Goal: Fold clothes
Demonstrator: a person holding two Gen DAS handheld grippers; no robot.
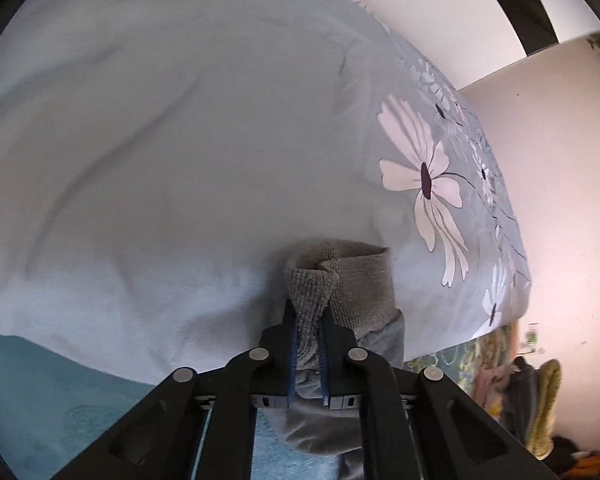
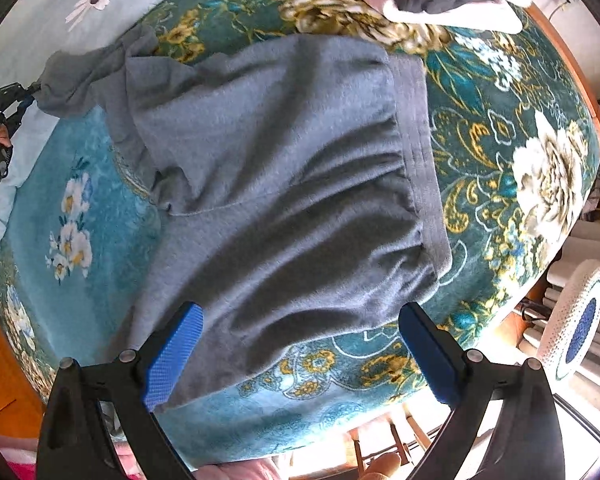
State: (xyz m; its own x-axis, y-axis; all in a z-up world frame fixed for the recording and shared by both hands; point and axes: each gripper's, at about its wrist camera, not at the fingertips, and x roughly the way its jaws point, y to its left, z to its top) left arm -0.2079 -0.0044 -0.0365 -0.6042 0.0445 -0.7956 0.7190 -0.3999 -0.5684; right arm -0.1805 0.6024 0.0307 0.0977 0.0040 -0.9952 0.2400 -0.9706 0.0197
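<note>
The grey sweatshirt [image 2: 283,184] lies spread on a teal flowered blanket [image 2: 500,152] that covers the bed, its body fairly flat but rumpled toward the ribbed hem [image 2: 424,168]. One sleeve [image 2: 79,76] trails off to the far left of the right wrist view, where the left gripper [image 1: 308,312] has it: the fingers are pressed together on the ribbed cuff [image 1: 320,276], which bunches up between the blue pads [image 1: 292,352]. Seen from the left wrist camera, that cuff hangs over a pale quilt with a large white flower print [image 1: 428,184].

The right gripper [image 2: 300,320] points down over the near edge of the sweatshirt with its fingers spread wide, one pad [image 2: 175,352] over grey cloth and the other over bare blanket; nothing is pinched there (whether the pads touch the cloth I cannot tell).

The risks, as I judge them:
- The cuff is thick and held near its end, so it could slip out if the sleeve is pulled hard across.
- With the body not pinned, dragging the sleeve may pull the whole sweatshirt along and deepen the wrinkles.
- If the right fingers close where they are, they may catch blanket as well as cloth.
</note>
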